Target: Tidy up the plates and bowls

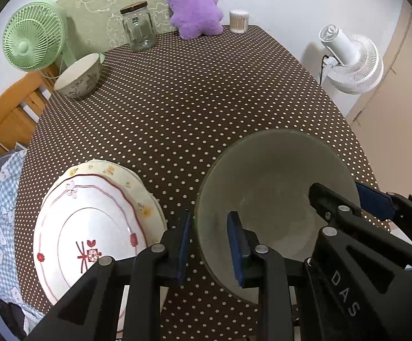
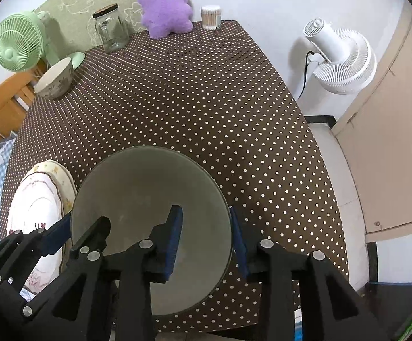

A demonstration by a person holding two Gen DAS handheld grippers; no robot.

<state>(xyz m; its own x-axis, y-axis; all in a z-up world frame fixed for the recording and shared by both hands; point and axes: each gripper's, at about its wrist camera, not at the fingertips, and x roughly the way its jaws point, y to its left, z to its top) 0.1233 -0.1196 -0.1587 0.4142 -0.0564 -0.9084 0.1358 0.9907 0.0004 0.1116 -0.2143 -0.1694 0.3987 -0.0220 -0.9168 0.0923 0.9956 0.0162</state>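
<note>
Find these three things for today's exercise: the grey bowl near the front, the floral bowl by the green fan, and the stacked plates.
grey bowl (image 2: 149, 187): right wrist view, on its inner wall.
floral bowl (image 1: 82, 85): left wrist view, on its patterned outer side.
stacked plates (image 1: 92, 218): left wrist view, on the top plate's face.

Matt grey-green bowl (image 1: 274, 187); glossy plates (image 1: 92, 221); cloth tablecloth (image 1: 191, 99) (dotted); glass jar (image 1: 137, 27).
</note>
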